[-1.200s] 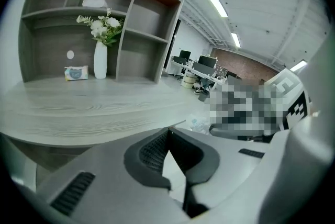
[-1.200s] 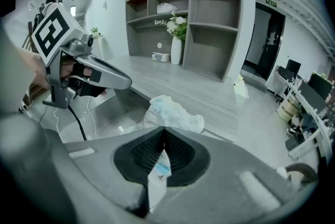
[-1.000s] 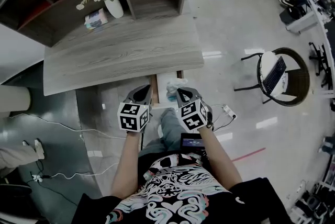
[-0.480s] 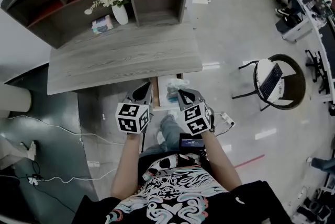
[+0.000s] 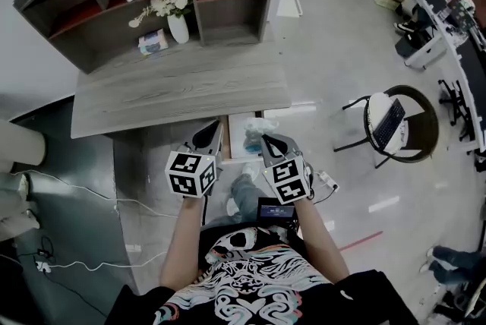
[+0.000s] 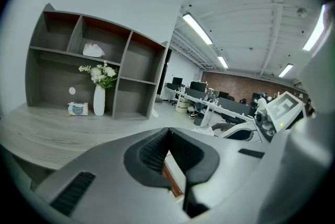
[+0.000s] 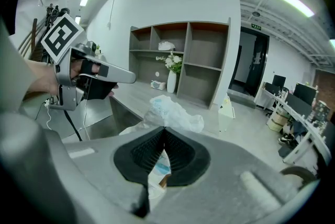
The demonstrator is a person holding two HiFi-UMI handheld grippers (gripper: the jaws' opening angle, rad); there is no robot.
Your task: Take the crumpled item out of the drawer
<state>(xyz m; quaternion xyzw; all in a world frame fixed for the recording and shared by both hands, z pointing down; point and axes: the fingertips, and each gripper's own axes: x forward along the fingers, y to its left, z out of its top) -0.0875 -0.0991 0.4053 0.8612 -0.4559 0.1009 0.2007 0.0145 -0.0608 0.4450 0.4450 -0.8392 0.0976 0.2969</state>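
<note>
Head view: overhead, looking steeply down onto the grey wood-grain desktop. Both gripper views: low, close behind their jaws, facing the grey open-shelf unit and white flower vase, common to all three. Right gripper view also takes in the left gripper.

No readable text, no legible labels, numbers or signs

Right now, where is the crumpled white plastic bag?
The bag sits pinched in the right gripper, mid head view, at the open drawer under the grey desk.
</note>
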